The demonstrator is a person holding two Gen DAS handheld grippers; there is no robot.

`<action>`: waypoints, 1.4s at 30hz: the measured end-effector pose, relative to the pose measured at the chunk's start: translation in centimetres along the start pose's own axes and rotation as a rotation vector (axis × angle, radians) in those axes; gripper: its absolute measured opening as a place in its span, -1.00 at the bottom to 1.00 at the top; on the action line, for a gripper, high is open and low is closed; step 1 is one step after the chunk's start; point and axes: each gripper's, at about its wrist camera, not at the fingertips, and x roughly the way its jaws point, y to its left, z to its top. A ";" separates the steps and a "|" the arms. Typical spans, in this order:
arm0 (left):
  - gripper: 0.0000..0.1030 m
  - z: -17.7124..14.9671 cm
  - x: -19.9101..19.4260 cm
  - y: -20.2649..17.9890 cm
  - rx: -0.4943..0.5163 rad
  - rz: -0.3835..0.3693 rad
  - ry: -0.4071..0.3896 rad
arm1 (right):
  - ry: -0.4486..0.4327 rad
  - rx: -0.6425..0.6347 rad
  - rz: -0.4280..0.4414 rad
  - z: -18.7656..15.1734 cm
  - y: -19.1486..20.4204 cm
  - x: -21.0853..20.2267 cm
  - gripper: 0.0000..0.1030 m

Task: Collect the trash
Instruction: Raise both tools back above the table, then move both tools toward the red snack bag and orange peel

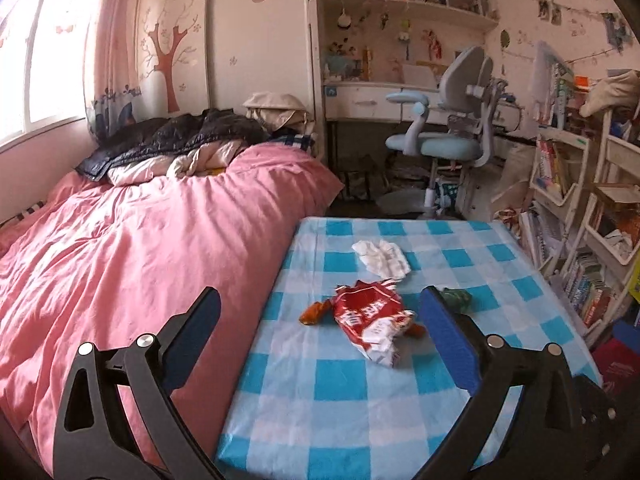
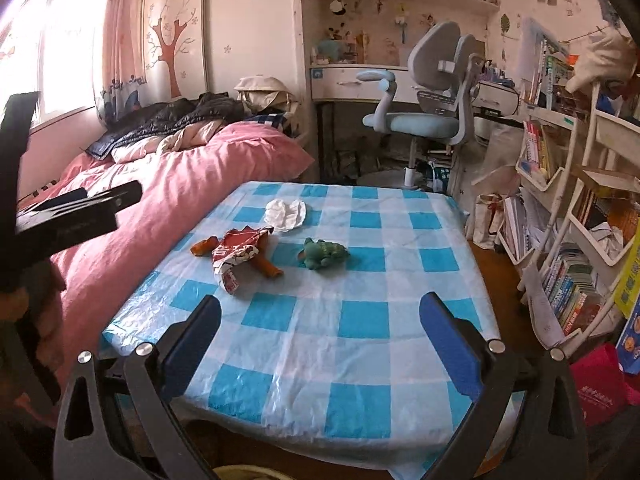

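Red snack wrapper [image 1: 374, 322] lies on the checked surface [image 1: 340, 392] (white tissue [image 1: 382, 257] beyond it); both tools, left tool [image 1: 320, 332] and right tool [image 2: 320, 332], gape wide, empty.

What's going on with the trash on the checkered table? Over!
Left gripper open, empty; right gripper open, empty. Red-and-white crinkled snack wrapper and white crumpled paper lie on blue-checkered table, untouched. Green plush toy beside wrapper; nothing blocking.
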 end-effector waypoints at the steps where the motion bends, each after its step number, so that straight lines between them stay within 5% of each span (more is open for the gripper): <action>1: 0.86 0.2 0.6 0.2 -0.005 0.004 0.015 | 0.001 0.000 0.000 0.1 0.0 0.2 0.85; 4: 0.86 0.3 1.9 0.7 -0.018 0.019 0.067 | 0.006 0.016 0.003 0.5 -0.4 1.0 0.85; 27: 0.86 1.5 3.5 -0.9 0.044 0.001 0.088 | 0.052 0.049 0.029 1.5 -1.3 4.1 0.85; 35: 0.86 1.7 5.3 3.4 -0.153 -0.009 0.184 | 0.117 0.029 0.013 2.2 -1.6 7.1 0.85; 42: 0.86 0.7 6.7 5.0 -0.219 -0.020 0.248 | 0.225 0.003 -0.016 2.3 -1.9 11.4 0.85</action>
